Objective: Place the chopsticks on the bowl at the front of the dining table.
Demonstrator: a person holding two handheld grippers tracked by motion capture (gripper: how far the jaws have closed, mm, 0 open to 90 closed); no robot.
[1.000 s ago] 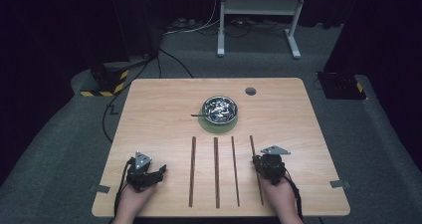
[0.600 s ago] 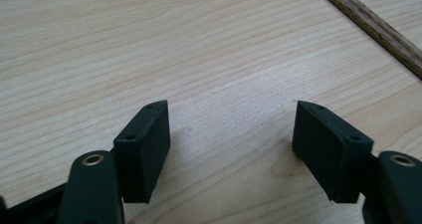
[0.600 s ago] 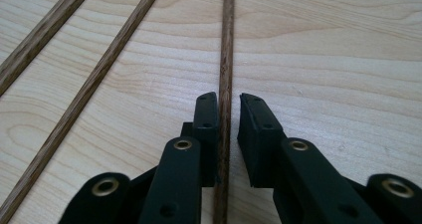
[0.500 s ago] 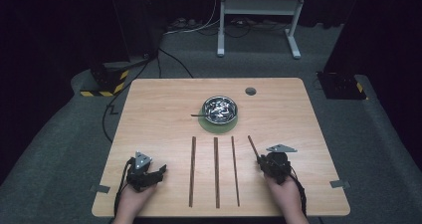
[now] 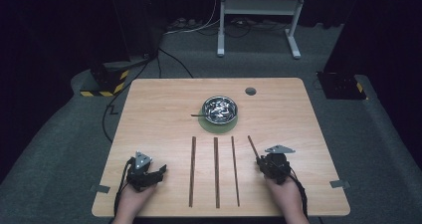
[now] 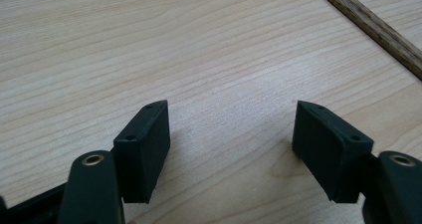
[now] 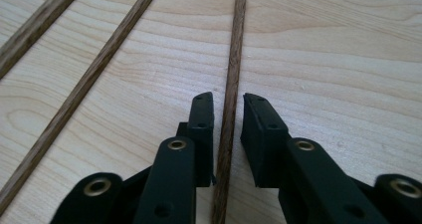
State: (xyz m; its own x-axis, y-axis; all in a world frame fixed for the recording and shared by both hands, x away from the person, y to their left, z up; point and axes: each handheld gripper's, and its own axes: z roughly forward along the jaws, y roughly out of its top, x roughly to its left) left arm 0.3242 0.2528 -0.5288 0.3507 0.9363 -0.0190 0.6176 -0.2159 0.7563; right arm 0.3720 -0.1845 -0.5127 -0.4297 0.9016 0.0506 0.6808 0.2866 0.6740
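Three long wooden sticks (image 5: 216, 171) lie side by side, pointing away from me, on the wooden table (image 5: 164, 114). A fourth stick (image 5: 253, 145) (image 7: 234, 45) slants to their right. My right gripper (image 5: 260, 160) (image 7: 228, 99) is shut on that stick's near part, with a pad close against each side. My left gripper (image 5: 160, 171) (image 6: 231, 119) rests low over the table at the front left. Its jaws are open and bare wood lies between them. One stick (image 6: 373, 25) crosses the upper right corner of the left gripper view.
A metal bowl (image 5: 220, 100) with shiny small pieces stands on a green mat at the table's middle, and a thin dark rod (image 5: 198, 115) pokes out to its left. A round grommet (image 5: 250, 91) sits near the far edge. Beyond are cables and a white stand on the floor.
The rightmost stick has swung from parallel with the others to slanted, its far end moving left. The right hand shifted slightly with it. The left gripper stayed still.
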